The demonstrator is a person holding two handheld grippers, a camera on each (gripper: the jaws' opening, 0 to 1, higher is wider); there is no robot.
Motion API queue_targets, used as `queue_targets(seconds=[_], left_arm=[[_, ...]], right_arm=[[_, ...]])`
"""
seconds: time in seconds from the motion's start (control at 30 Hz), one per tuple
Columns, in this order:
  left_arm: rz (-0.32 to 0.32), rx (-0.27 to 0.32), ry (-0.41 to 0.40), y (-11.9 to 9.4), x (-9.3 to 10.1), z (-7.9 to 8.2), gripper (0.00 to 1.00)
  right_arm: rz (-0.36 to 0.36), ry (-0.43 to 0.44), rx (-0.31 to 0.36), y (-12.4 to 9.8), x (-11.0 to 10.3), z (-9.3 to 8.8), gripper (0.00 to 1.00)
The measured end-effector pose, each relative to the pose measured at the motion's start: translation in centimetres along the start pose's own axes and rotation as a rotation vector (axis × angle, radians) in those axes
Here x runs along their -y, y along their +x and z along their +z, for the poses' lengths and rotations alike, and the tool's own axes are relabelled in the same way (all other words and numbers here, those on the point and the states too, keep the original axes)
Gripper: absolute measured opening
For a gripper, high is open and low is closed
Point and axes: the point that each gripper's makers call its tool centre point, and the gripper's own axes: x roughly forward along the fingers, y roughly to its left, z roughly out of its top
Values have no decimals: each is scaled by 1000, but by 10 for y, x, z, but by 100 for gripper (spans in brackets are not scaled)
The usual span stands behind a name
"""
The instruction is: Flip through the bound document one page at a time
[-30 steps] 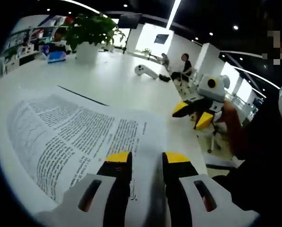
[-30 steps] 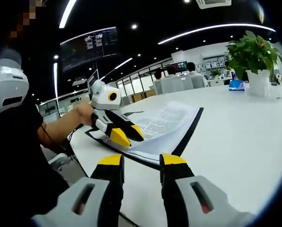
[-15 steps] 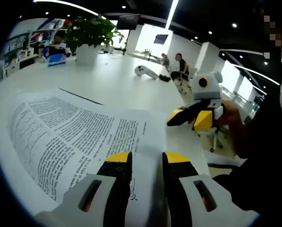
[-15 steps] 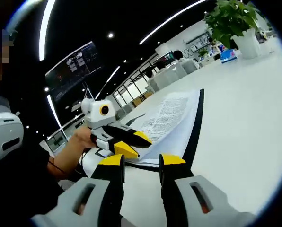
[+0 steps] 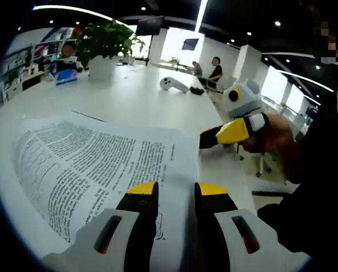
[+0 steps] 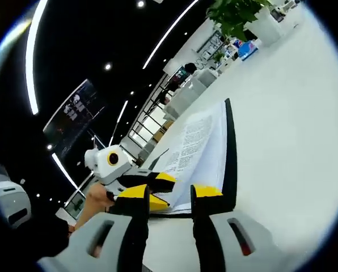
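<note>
The bound document [image 5: 89,158] lies open on the white table [image 5: 140,96], its top page of dense print curving up toward me. My left gripper [image 5: 176,190] is open at the page's near right edge, which runs into the gap between the jaws. In the right gripper view that left gripper [image 6: 157,190] sits at the document's [image 6: 197,139] near corner, one yellow tip above the sheets. The document's black cover [image 6: 230,147] shows along the side. My right gripper [image 6: 170,192] is open and holds nothing. It hovers just off the page's right edge [image 5: 228,131].
A potted plant [image 5: 104,42] and a blue box [image 5: 66,75] stand at the table's far end, and a white device [image 5: 173,84] lies further along. People sit beyond the table [image 5: 214,68]. The table edge runs close on the right, with a person's hand [image 5: 274,133] there.
The right gripper has rolled and come in closer to the page's right edge. The left gripper has stayed at the page's edge, still open.
</note>
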Motion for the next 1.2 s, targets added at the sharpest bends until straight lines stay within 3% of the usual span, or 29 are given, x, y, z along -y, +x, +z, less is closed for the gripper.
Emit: queue_targets(seconds=[0.2,0.47,0.67,1.2], left_arm=[[1,4,8,0,0,0,28],[21,-13,51,2,2,-1,27],[27,-23,80,4,2,0,27],[46,-13,101,5,4,-1,26]], right_arm=[[-32,-26,-33,12,2,-10,23],[-57,-13,-12,22,4,-8,17],[-127,-109,-49,24,15,-10,6],[-163,-108,-27,23,18,-11,2]])
